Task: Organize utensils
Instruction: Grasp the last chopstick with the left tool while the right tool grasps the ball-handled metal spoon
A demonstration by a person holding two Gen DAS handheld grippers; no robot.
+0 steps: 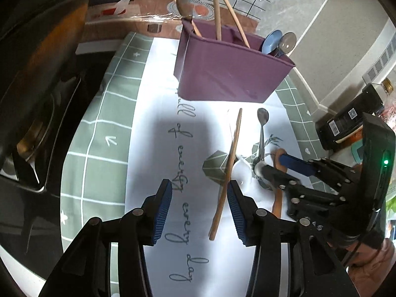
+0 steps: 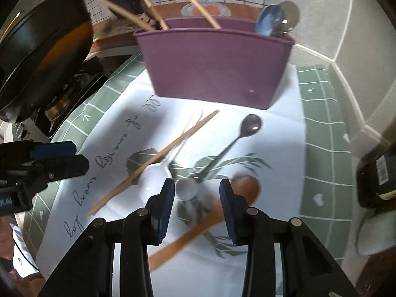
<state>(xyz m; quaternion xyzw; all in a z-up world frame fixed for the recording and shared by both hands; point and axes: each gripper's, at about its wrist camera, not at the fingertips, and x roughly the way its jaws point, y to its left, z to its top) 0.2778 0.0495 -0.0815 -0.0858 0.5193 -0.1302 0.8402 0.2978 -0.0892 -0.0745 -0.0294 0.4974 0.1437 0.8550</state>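
A purple utensil holder [image 1: 222, 69] [image 2: 217, 64] stands at the far end of the white mat, with chopsticks [image 1: 217, 12] and spoons [image 1: 279, 40] in it. On the mat lie a loose chopstick [image 1: 227, 170] [image 2: 153, 160], a clear plastic spoon [image 1: 241, 168], a metal spoon [image 1: 261, 133] [image 2: 230, 143] and a wooden spoon [image 2: 212, 215]. My left gripper [image 1: 199, 210] is open, its right finger next to the chopstick. My right gripper [image 2: 196, 205] [image 1: 274, 165] is open, low over the metal spoon's rounded near end and the wooden spoon.
A black frying pan [image 2: 42, 49] sits on a stove at the left. A dark bottle [image 1: 351, 118] lies at the right by the wall. A green grid tablecloth [image 1: 94, 133] lies under the white mat [image 1: 158, 94].
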